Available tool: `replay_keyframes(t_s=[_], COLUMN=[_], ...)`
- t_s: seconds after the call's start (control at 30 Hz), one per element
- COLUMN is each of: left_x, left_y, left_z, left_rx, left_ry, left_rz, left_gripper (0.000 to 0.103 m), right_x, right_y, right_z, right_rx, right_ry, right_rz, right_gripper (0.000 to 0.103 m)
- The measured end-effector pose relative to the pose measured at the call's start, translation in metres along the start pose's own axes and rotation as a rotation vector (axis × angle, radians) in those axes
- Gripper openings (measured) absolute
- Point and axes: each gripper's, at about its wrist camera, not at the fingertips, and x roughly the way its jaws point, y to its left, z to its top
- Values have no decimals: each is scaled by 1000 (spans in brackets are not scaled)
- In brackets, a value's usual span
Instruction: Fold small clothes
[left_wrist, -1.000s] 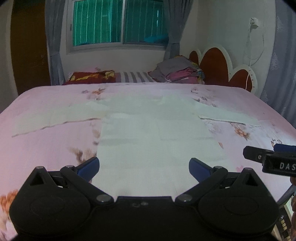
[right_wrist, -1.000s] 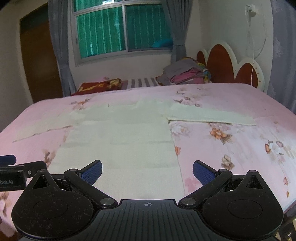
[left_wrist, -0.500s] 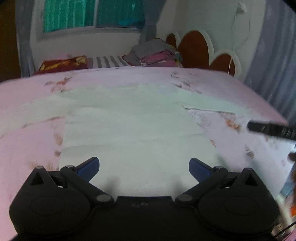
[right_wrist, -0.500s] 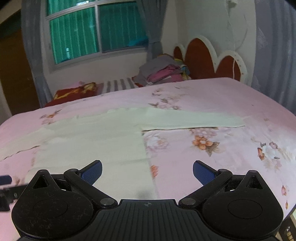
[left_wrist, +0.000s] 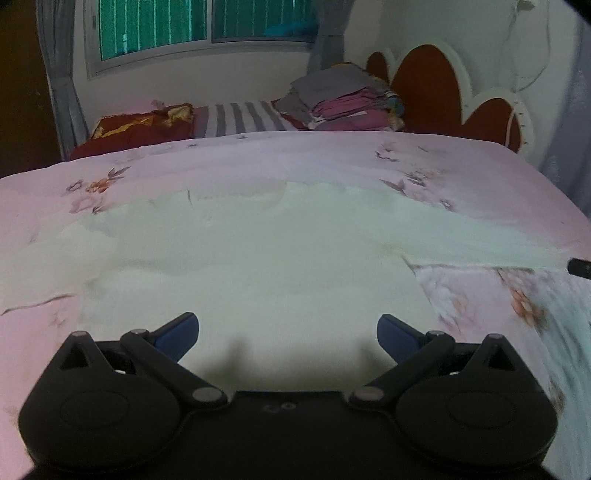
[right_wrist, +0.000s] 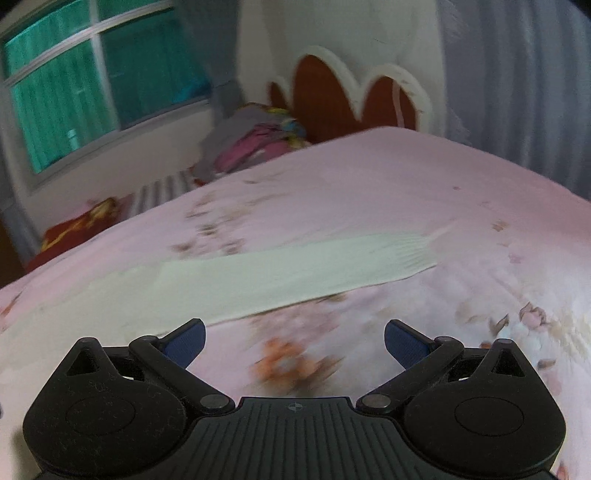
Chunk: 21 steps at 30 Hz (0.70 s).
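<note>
We are at the approach: the cream long-sleeved top (left_wrist: 251, 254) lies flat on the pink bedspread (left_wrist: 332, 158). Left gripper (left_wrist: 288, 328) and right gripper (right_wrist: 294, 339) gape wide, empty; next, we pinch the right sleeve (right_wrist: 295, 273).

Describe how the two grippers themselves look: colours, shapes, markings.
Both the left gripper and the right gripper are matte black, with two rounded lobes, silver pivot pins and blue pads on the fingertips. The right gripper's body is ribbed, with a small crosshair mark.
</note>
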Motion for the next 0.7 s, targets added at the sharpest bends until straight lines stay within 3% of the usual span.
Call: replay_keyframes(t_s=[0.1, 0.17, 0.43, 0.47, 0.7], left_x=[16, 27, 52, 52, 61], left_y=[-5, -9, -22, -23, -13], left_z=[11, 18, 29, 29, 35], left_rx=[-41, -45, -63, -61, -133], left_ry=[11, 14, 42, 42, 75], left_rz=[-2, 14, 66, 68, 74], left_gripper=[103, 103, 103, 103, 103], right_x=[35, 56, 111, 115, 125], right_y=[-39, -62, -137, -142, -156], right_z=[16, 25, 39, 39, 44], right_rx=[62, 104, 289, 302, 319], right_ry=[5, 16, 63, 68, 52], right_rz=[-26, -31, -48, -45, -39], right_gripper=[102, 66, 62, 56, 42])
